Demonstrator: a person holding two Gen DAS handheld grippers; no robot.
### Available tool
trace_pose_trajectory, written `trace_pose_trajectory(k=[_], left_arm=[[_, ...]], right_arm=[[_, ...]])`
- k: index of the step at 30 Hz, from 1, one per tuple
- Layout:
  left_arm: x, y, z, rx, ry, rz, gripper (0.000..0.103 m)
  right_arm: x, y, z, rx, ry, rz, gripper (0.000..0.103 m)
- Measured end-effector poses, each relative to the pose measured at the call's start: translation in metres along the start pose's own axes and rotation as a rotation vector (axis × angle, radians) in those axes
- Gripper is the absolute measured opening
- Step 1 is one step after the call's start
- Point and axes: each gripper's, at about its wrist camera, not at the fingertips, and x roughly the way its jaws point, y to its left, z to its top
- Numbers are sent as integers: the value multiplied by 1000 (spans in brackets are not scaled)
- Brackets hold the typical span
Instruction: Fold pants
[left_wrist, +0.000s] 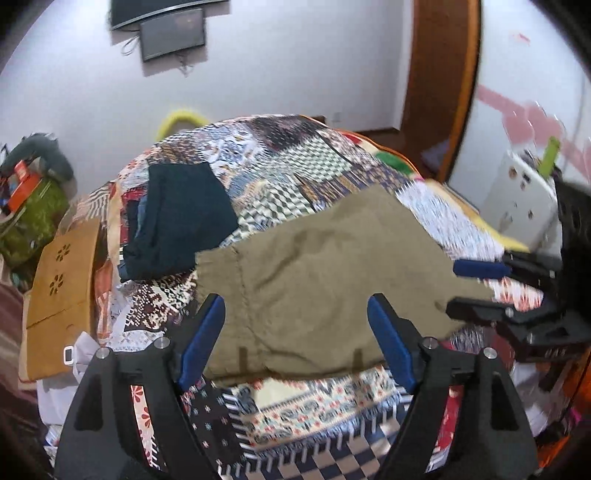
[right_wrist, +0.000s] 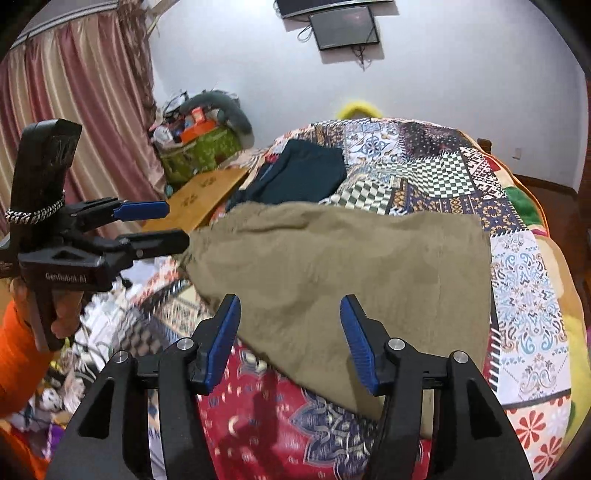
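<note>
Khaki pants (left_wrist: 317, 266) (right_wrist: 351, 266) lie folded flat on the patchwork bedspread (left_wrist: 295, 162) (right_wrist: 528, 295). My left gripper (left_wrist: 295, 301) hovers over their near edge with its blue-padded jaws wide apart and nothing between the pads. In the right wrist view the left gripper (right_wrist: 178, 223) is at the left, held by a hand, its tips beside the pants' left end. My right gripper (right_wrist: 291, 300) stands open just above the cloth's near side. In the left wrist view the right gripper (left_wrist: 452, 288) sits at the pants' right end, not pressing on it.
A stack of dark folded clothes (left_wrist: 181, 221) (right_wrist: 295, 173) lies on the bed beyond the pants. A wooden board (left_wrist: 59, 280) (right_wrist: 199, 199) leans at the bed's left side, by a green bag (left_wrist: 33, 214) (right_wrist: 199, 151). An orange sleeve (right_wrist: 14, 350) shows at far left.
</note>
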Motion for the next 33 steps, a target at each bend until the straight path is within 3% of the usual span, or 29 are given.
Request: trace_pose_trajectory(k=[5,10,12,15,18,26,33], left_arm=[[14,10,10,-52,13,-23,81],[46,3,-4,-44,90,-51,81],[62,0,-14,-24,126,-40,81],[78,3,-28,-6,152,34,82],[75,16,-36,-32,124,67,93],[65,48,-51,-101,137,72,93],[57,51,-55,-83,134,105,93]], right_arm=[[12,-1,10,17,-7,3,52],[39,-5,3,42,71,14,53],[49,-9,-4,48,111,24,53],[59,-18,-16,77,162,32,53],[52,-23,-24,63,150,18,53],[25,-56,-51,156,169,-43,53],[5,-84,-72,229,173,-132,53]])
